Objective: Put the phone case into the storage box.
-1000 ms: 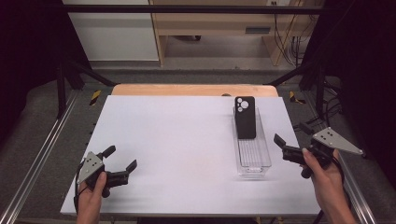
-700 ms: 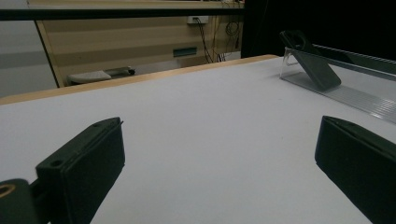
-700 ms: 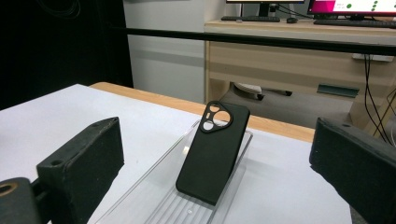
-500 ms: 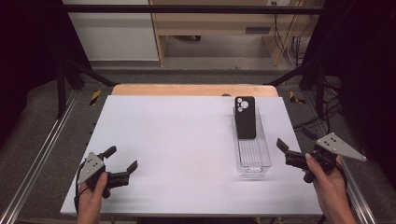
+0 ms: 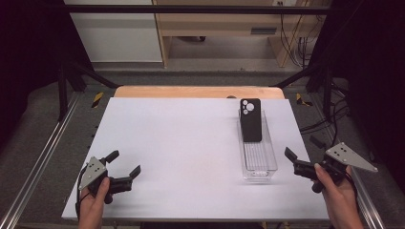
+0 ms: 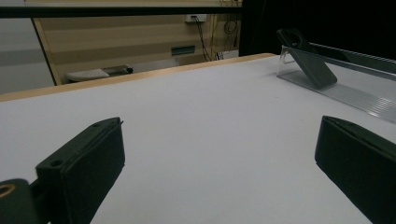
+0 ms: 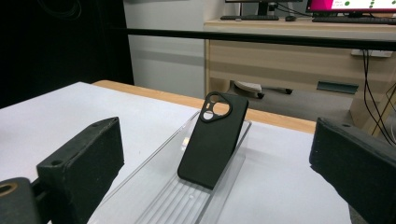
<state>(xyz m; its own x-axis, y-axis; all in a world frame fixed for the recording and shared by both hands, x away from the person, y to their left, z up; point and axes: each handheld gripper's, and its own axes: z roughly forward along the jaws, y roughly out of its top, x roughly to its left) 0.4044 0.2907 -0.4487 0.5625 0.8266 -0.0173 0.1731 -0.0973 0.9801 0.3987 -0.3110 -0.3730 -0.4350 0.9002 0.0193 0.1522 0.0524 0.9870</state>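
— Black phone case [image 5: 250, 120] leans in our clear tray [image 5: 258, 171], light and bendy.
— Right gripper [image 5: 303, 157] gapes beside it, left gripper [image 5: 125, 163] too; we'd pinch its long edges.

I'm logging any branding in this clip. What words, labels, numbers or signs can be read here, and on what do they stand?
No readable text anywhere.
Black phone case: no brand or lettering shows on it.
Clear tray: no label.
Left gripper and right gripper: no markings to be read.
Monitor on the far desk: bright screen, content too small and blurred to read.
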